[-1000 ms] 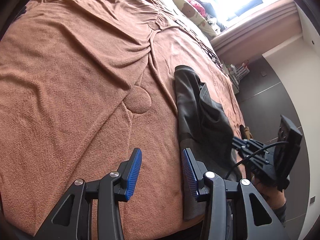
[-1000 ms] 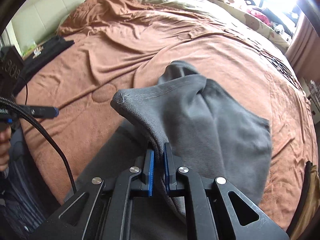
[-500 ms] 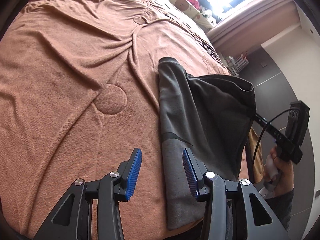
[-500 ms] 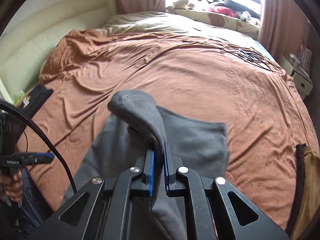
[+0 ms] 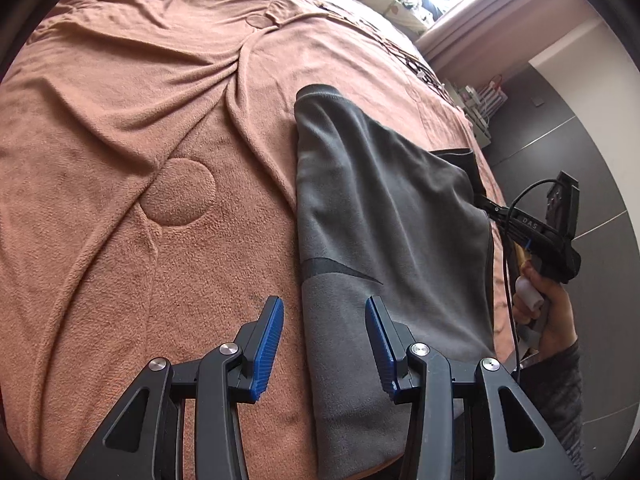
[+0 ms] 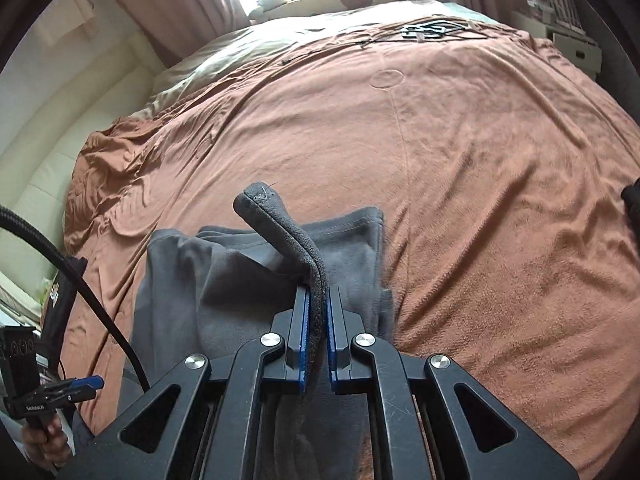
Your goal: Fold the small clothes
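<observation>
The grey fleece garment (image 5: pixel 384 216) is on the brown blanket (image 5: pixel 140 160) near the bed's front edge, one side lifted and partly doubled over itself, so I'd say the fold is only half done. Right gripper (image 6: pixel 318 344) is clamped on its thick hem; left gripper (image 5: pixel 324 340) hovers spread wide, holding nothing. Laying flat and smoothing are left.

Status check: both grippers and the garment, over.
Left gripper open, empty. Right gripper shut on grey garment, edge lifted off the bedspread. Nothing in the way.
</observation>
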{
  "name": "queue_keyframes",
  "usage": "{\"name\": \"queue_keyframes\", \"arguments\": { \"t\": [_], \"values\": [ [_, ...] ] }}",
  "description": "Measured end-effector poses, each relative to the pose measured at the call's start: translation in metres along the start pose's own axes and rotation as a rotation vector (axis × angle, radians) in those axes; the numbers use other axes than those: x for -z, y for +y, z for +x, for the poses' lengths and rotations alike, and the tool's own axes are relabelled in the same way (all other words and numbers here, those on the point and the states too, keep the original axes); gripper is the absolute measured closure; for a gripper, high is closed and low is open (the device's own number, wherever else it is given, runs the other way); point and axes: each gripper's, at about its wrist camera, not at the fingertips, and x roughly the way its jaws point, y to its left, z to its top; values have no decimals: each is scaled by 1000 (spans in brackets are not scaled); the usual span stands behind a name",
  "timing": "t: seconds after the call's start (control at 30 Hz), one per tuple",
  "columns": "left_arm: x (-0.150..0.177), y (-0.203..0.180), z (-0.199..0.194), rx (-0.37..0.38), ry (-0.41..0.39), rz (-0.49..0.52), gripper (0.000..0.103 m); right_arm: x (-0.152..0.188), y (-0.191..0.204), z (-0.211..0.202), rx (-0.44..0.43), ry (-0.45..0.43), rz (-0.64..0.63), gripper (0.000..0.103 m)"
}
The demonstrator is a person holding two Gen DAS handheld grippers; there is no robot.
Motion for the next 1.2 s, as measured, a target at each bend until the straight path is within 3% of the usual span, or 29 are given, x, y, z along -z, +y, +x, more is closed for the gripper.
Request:
{"name": "queue_keyframes", "arguments": {
  "t": [0.27,0.43,0.5,0.53,0.6,0.67,1.0,1.2],
  "values": [
    [-3,-4,18,-22,33,5,58,5,-35,24,-50,23,116,100],
    [-7,-2,25,-37,46,9,58,6,-34,11,-23,-7,136,98],
    [-13,0,23,-44,28,10,58,7,-31,4,-59,8,128,96],
    [-17,1,22,-52,21,9,58,9,-31,2,-61,12,119,92],
    [-26,3,22,-64,13,3,58,10,-31,-3,-51,9,96,50],
    [-37,2,22,-72,-4,8,58,11,-30,-7,-47,0,76,42],
    [-96,-11,47,-114,-9,57,58,-8,-27,16,-27,15,53,42],
    [-125,-15,68,-131,-5,75,58,-24,-28,38,-19,25,54,59]
  ]
}}
